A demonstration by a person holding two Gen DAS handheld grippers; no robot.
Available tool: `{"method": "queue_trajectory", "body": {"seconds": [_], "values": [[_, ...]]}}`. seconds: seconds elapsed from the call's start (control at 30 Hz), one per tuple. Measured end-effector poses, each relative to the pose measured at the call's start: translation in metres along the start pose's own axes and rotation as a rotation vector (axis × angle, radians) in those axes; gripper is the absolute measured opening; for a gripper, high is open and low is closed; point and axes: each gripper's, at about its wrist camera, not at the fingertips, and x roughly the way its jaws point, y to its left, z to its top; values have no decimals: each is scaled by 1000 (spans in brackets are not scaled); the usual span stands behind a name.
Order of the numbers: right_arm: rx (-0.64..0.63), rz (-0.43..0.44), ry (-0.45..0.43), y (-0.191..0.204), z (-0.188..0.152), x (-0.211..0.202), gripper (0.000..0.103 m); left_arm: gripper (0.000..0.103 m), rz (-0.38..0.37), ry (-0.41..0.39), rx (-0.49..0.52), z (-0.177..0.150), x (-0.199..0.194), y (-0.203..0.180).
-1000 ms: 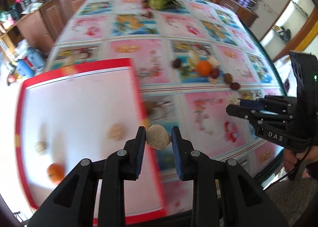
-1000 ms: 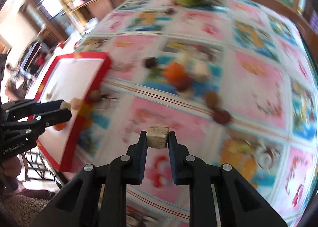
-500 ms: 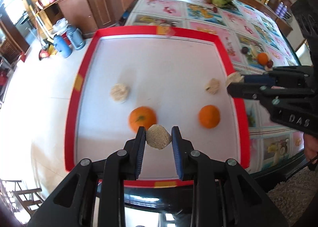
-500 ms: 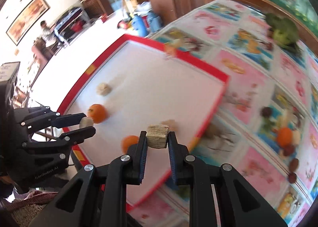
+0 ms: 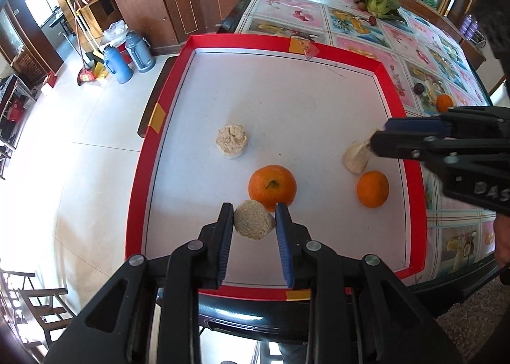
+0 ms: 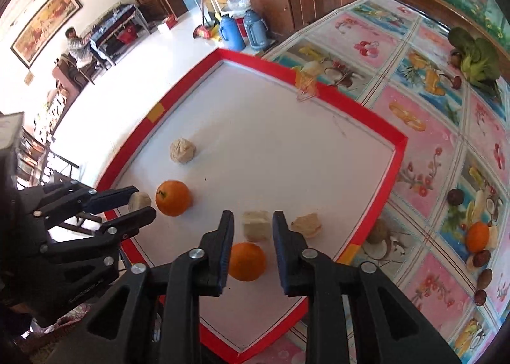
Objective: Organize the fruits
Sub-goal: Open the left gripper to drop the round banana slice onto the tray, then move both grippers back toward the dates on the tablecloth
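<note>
Two handheld grippers hover over a red-rimmed white tray (image 5: 165,103) on the tabletop (image 6: 440,147). Left gripper (image 5: 255,225) fingers clamp a tan cake piece (image 5: 254,224) beside an orange (image 5: 272,186). Right gripper (image 6: 252,230) fingers have just been opening w/ a pale chunk (image 6: 256,225) loose between them, near a 2nd orange (image 6: 247,261).

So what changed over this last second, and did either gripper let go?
Both grippers swung from over the patterned table to over the red-edged tray. The right gripper has just been opening its jaws: its beige block now sits between them with gaps on both sides, apparently released. The left gripper stays clamped on its beige puck. The oranges on the tray kept their places.
</note>
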Motion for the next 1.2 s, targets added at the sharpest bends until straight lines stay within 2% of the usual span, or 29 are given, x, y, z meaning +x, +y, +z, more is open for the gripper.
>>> {"method": "queue_trajectory", "body": {"seconds": [0.1,0.2,0.37,0.5,0.57,0.67,0.87,1.03,1.2], "values": [[44,1,-38,-14,-1,-11,27,29,3,-6,-2,5,-2,-1],[115,-12,-65,-36,-7,-21,27,29,-58,-41,24,12,-13,-12],[309,-50,-120,-96,-28,-43,27,29,-280,-85,116,23,-33,-56],[431,-69,-150,-136,-47,-61,27,29,-386,-91,234,27,-39,-103],[479,-81,-164,-152,-58,-70,27,29,-400,-75,301,29,-35,-128],[538,-100,-180,-173,-76,-81,27,29,-443,-9,337,35,-20,-154],[629,-166,-221,-217,-115,-110,27,29,-398,70,356,35,12,-186],[682,-211,-224,-248,-144,-121,27,29,-299,119,333,28,33,-176],[667,-197,-217,-259,-149,-118,27,27,-292,122,298,24,33,-160]]}}
